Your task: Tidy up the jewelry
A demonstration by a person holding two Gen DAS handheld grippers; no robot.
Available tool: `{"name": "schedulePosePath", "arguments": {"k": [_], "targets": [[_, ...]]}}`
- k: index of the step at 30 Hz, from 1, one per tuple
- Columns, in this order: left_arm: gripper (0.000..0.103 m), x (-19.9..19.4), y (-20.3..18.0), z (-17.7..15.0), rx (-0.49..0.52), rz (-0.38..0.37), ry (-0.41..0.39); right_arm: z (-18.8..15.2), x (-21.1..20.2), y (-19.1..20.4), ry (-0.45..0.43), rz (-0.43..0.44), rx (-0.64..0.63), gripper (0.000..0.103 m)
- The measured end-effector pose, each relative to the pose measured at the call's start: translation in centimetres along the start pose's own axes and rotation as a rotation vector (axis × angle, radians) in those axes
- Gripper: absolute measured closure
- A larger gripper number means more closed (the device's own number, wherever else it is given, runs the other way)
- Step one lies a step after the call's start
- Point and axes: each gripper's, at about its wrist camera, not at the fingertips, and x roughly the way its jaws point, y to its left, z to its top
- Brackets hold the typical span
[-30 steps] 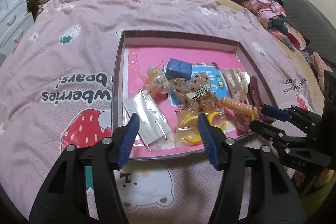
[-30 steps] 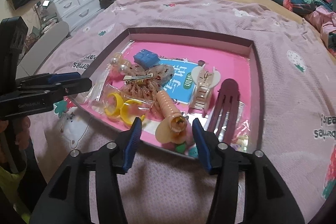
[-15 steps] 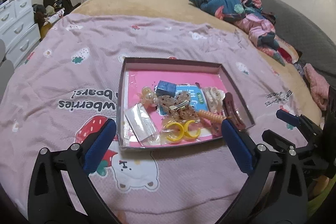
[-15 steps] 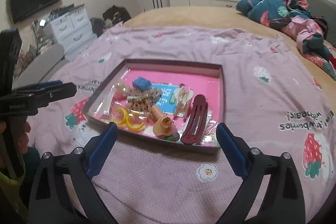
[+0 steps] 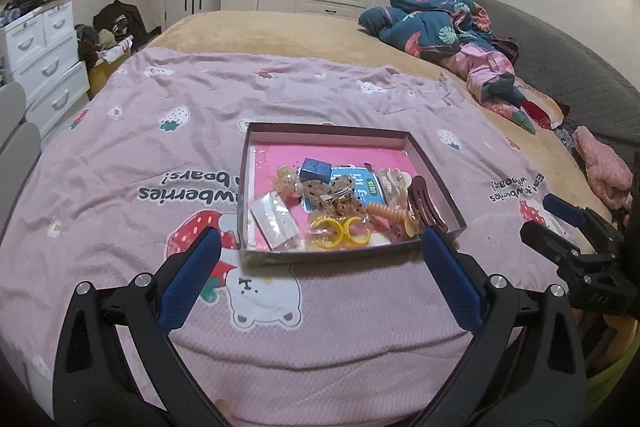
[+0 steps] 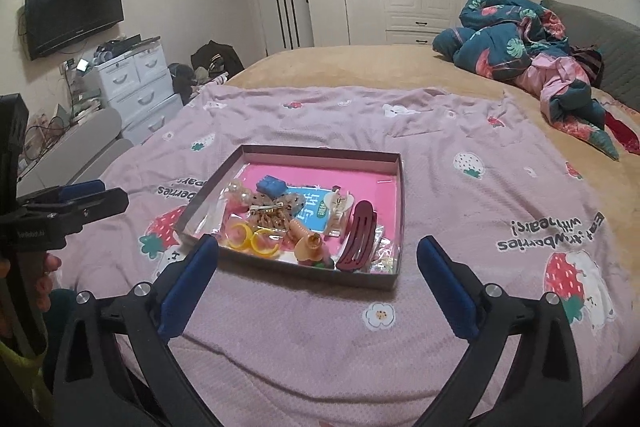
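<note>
I am holding the left gripper spread and empty; the right gripper, jaws opening, is holding nothing. The jewelry tray is lying ahead of both on the bed, seemingly loaded.
</note>
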Motion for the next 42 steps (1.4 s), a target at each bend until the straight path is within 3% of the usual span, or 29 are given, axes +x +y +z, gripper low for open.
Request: {"name": "schedulePosePath", "arguments": {"k": [17, 42], "targets": [[0.009, -0.8, 1.1, -5.0, -0.005, 0.029, 0.002, -4.4, -0.9, 0.0, 0.019, -0.034, 0.07, 0.004], [0.009, -0.9, 0.5, -5.6, 0.011, 0.022, -0.001, -4.8, -1.1, 0.4, 0.039, -0.031, 0.053, 0.004]]}}
